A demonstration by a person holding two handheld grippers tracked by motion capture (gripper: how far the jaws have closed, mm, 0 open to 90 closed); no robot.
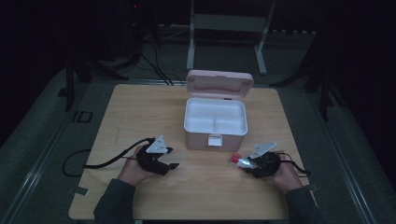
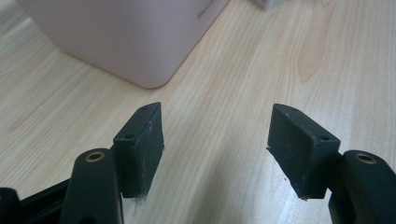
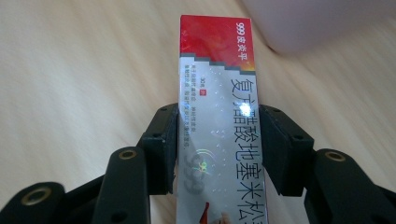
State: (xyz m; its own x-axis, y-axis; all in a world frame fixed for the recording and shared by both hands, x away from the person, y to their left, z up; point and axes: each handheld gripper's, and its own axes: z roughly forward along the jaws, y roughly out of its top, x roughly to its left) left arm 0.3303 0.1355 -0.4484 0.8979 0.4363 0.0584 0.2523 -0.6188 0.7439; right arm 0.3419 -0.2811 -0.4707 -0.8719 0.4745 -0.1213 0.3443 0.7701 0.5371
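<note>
A pink box (image 1: 215,119) with its lid up stands mid-table, its white inner tray divided into compartments. My right gripper (image 1: 243,163) sits in front of the box's right corner, shut on a long red-and-silver medicine carton (image 1: 237,160). In the right gripper view both pads press the sides of the medicine carton (image 3: 219,130), which points toward the pink box (image 3: 317,23). My left gripper (image 1: 172,158) rests left of the box front, open, nothing between its fingers (image 2: 140,149). The left gripper view has the pink box (image 2: 126,37) corner just ahead of the left gripper (image 2: 219,154).
The wooden table (image 1: 140,112) has free room to the left and in front of the box. A white latch (image 1: 215,140) hangs on the box's front. A metal stand (image 1: 229,28) and cables lie on the dark floor behind the table.
</note>
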